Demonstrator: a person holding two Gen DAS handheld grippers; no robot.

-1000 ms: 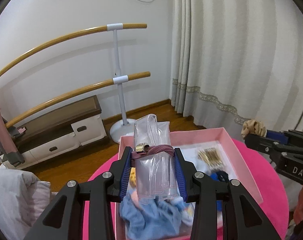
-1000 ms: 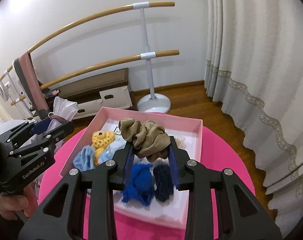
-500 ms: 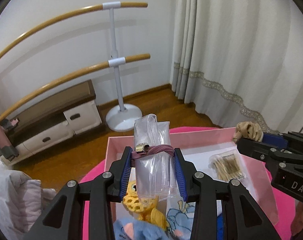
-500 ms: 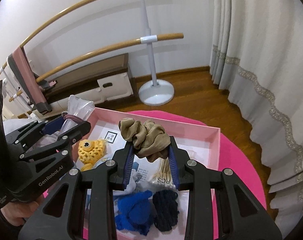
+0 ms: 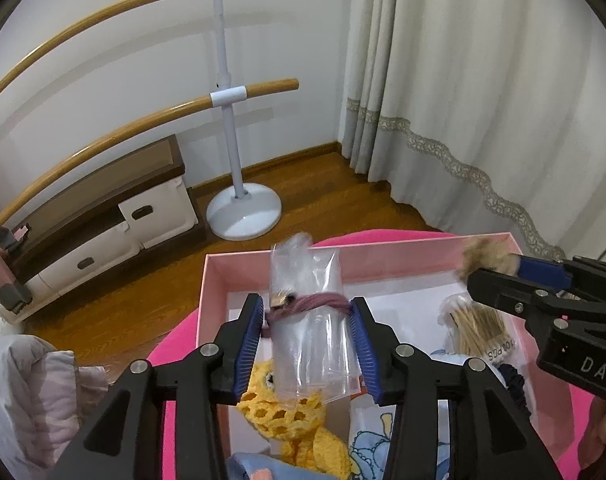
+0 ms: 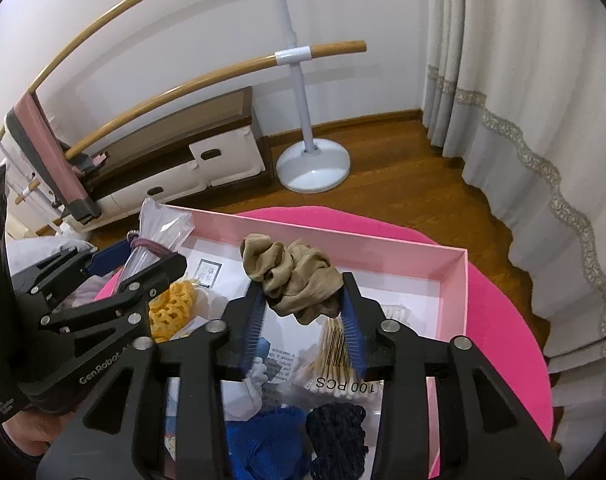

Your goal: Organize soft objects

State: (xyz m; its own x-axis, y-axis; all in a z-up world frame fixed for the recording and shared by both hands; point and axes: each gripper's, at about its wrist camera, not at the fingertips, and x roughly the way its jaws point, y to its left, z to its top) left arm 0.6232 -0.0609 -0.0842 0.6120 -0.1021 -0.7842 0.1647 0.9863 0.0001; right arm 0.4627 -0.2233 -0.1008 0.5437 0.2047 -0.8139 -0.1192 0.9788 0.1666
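Observation:
My left gripper (image 5: 306, 312) is shut on a clear plastic bag (image 5: 307, 344) with a mauve hair tie (image 5: 319, 305) wound round it, held above the near left part of the pink box (image 5: 383, 246). My right gripper (image 6: 303, 300) is shut on a tan scrunchie (image 6: 295, 276) above the box's middle (image 6: 451, 300). In the box lie a yellow crochet toy (image 5: 299, 436), a cotton swab pack (image 6: 335, 364), a blue scrunchie (image 6: 263, 440) and a dark navy scrunchie (image 6: 337, 436). The left gripper also shows in the right wrist view (image 6: 143, 260).
The box sits on a round pink table (image 6: 511, 344). Beyond it are wood floor, a ballet barre stand (image 5: 243, 212), a low drawer bench (image 5: 103, 216) and curtains (image 5: 483, 100). Pale bedding (image 5: 31, 392) lies at the left.
Both grippers have moved forward and down over the box with their loads still held. The box's far wall looks closer in both views.

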